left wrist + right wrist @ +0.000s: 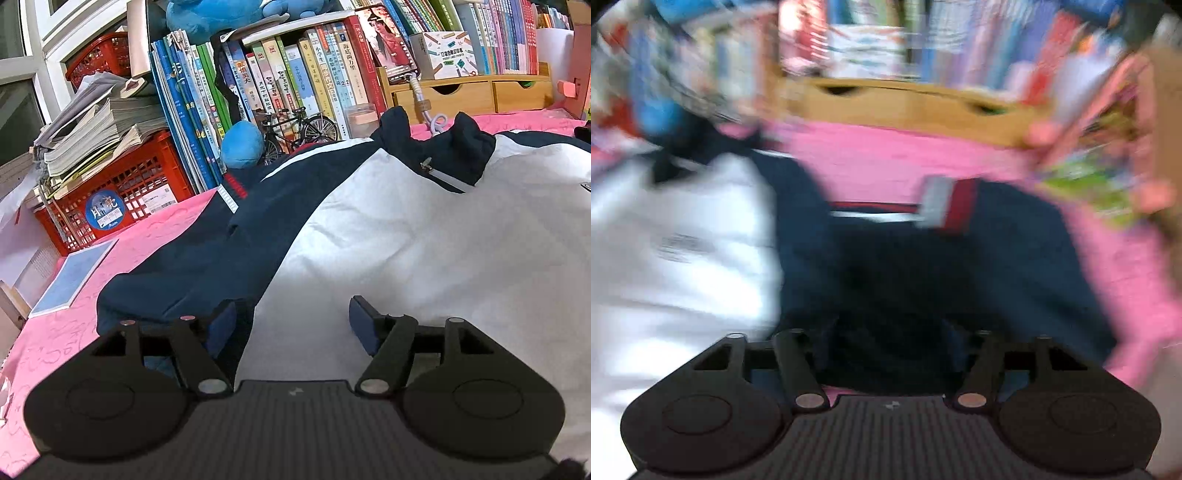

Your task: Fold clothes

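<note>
Left wrist view: left gripper [293,325] hangs low over the jacket [406,240], jaws apart, nothing pinched between the blue pads [364,328]; white body fabric lies under the gap, and the left pad sits at the seam where the navy sleeve [192,266] meets the white panel. Jacket is spread flat on the pink tablecloth [155,229], navy collar [443,147] with its zipper toward the far side, sleeve cuff with red and white stripe [232,190] pointing at the books [280,74]. Red crate [110,192] stacked with papers sits far left, a blue plush ball [242,144] and a toy bicycle [295,129] just behind the sleeve, wooden drawer unit [469,94] at the back. Right wrist view: heavily motion-blurred. Right gripper [890,339] is over the other navy sleeve [923,266], jaws standing apart; dark fabric fills the gap, but the blur hides whether the pads touch it. White body of the jacket is to the left, red-and-white cuff [949,203] lies ahead on the pink cloth, wooden drawers [905,99] beyond.
</note>
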Demonstrator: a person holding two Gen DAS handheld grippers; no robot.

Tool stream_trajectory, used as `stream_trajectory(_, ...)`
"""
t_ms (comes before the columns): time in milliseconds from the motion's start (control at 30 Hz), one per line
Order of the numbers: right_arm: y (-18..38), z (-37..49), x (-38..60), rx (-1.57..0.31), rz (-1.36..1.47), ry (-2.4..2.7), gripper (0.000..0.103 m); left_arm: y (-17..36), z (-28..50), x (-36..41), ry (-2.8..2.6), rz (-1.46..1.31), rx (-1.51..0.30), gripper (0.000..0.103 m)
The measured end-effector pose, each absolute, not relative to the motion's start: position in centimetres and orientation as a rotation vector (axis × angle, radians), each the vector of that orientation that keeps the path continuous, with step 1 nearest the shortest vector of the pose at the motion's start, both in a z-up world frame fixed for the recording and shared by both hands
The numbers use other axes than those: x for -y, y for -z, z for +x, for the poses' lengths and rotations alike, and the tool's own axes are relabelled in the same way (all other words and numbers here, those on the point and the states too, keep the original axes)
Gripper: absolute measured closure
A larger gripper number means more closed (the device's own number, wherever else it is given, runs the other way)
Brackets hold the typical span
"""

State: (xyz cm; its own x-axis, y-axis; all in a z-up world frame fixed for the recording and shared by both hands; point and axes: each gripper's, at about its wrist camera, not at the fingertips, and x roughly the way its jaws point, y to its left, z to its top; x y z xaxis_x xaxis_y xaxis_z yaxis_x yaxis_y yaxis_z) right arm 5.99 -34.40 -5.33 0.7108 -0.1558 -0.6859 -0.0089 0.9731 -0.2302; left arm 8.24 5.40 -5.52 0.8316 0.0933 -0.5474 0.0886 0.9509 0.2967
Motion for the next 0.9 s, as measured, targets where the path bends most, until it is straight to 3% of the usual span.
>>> stream_trajectory(133,3.3,6.0,32.9,-0.69,-0.491,0.231,0.042,5.4,8.2,-5.6,0.0,0.308,-0.589,0.034)
stream_trajectory(233,1.2,6.6,32.6,-0.653,-0.351,0.036,0.022,3.9,7.8,-6.4,0.095,0.278,-0.562,0.036)
stream_trajectory(267,1.1,7.6,32.1,-0.659,-0.322,-0.017,0.02,2.8,8.0,-6.7,0.139,0.261,-0.532,0.035)
stream_trajectory(367,2.2,12.1,29.7,-0.709,-0.304,-0.145,0.02,-0.4,9.3,-7.3,0.264,0.245,-0.444,0.01)
stream_trajectory(467,3.8,16.9,27.2,-0.76,-0.31,-0.242,0.015,-0.9,13.0,-6.5,0.378,0.351,-0.427,0.0)
stream_trajectory(533,4.8,19.1,25.9,-0.784,-0.302,-0.291,0.009,-0.3,16.4,-5.6,0.434,0.4,-0.486,0.0)
stream_trajectory(600,5.7,21.2,24.7,-0.807,-0.289,-0.338,0.016,0.9,19.1,-4.6,0.416,0.434,-0.503,0.0)
stream_trajectory(633,5.9,21.9,24.3,-0.817,-0.274,-0.361,0.031,1.6,20.5,-4.2,0.406,0.451,-0.511,0.0)
stream_trajectory(667,5.7,22.2,24.1,-0.825,-0.244,-0.382,0.059,2.2,21.7,-3.9,0.395,0.457,-0.521,0.0)
stream_trajectory(700,5.5,22.5,23.8,-0.827,-0.233,-0.391,0.077,3.0,22.9,-3.8,0.363,0.472,-0.561,0.013)
stream_trajectory(733,5.3,22.6,23.4,-0.818,-0.254,-0.382,0.091,3.7,24.0,-3.7,0.328,0.488,-0.602,0.032)
stream_trajectory(767,5.2,22.6,23.1,-0.805,-0.281,-0.376,0.093,4.5,25.2,-3.5,0.294,0.503,-0.643,0.062)
stream_trajectory(800,5.1,22.5,22.8,-0.791,-0.304,-0.371,0.094,4.6,25.4,-3.5,0.248,0.5,-0.612,0.074)
stream_trajectory(867,4.6,23.1,22.3,-0.759,-0.323,-0.364,0.095,4.5,26.1,-4.0,0.209,0.46,-0.627,0.087)
stream_trajectory(900,4.3,23.5,22.2,-0.742,-0.329,-0.359,0.095,4.4,26.5,-4.2,0.192,0.454,-0.621,0.089)
